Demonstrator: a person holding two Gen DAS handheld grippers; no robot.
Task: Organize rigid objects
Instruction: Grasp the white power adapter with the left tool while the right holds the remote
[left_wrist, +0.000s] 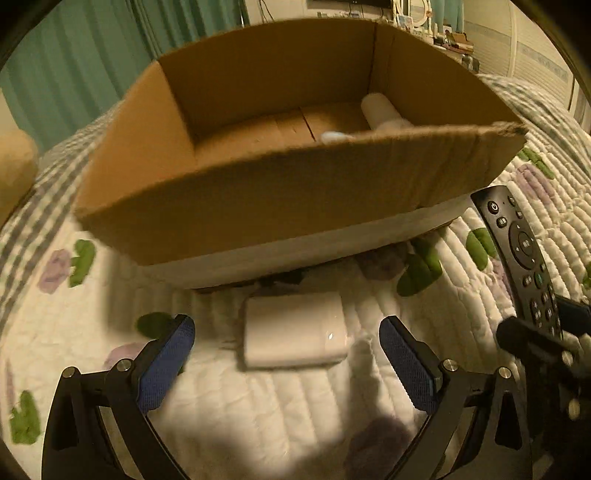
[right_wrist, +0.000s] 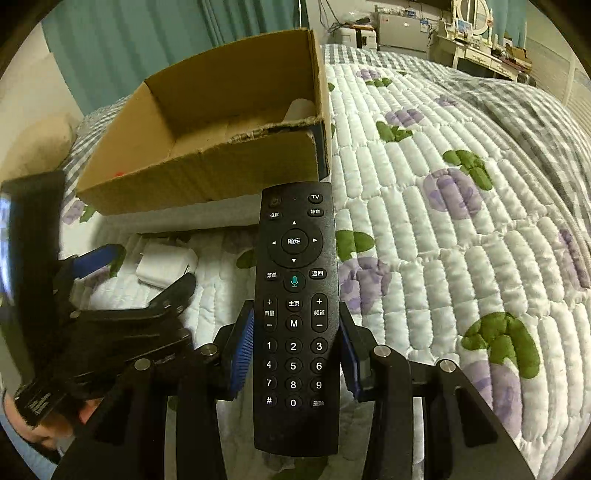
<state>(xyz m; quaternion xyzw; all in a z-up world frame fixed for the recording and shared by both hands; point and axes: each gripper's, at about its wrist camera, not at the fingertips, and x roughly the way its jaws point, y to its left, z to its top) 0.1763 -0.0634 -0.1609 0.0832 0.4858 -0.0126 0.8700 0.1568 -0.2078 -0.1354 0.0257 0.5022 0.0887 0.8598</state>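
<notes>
My right gripper (right_wrist: 295, 354) is shut on a black remote control (right_wrist: 295, 295), held above the quilt just right of the cardboard box (right_wrist: 199, 173); the remote also shows in the left wrist view (left_wrist: 524, 254). My left gripper (left_wrist: 286, 354) is open, its blue pads on either side of a white power adapter (left_wrist: 295, 334) that lies on the quilt in front of the box (left_wrist: 258, 206). The adapter also shows in the right wrist view (right_wrist: 166, 266). A white cylinder (left_wrist: 380, 109) and a small pale object lie inside the box.
The box stands on a white quilt with purple flowers and green leaves (right_wrist: 443, 221) spread over a bed. Teal curtains (left_wrist: 74, 66) hang behind. A cluttered desk with a mirror (right_wrist: 476, 40) stands far right. A beige cushion (left_wrist: 14, 170) sits at the left.
</notes>
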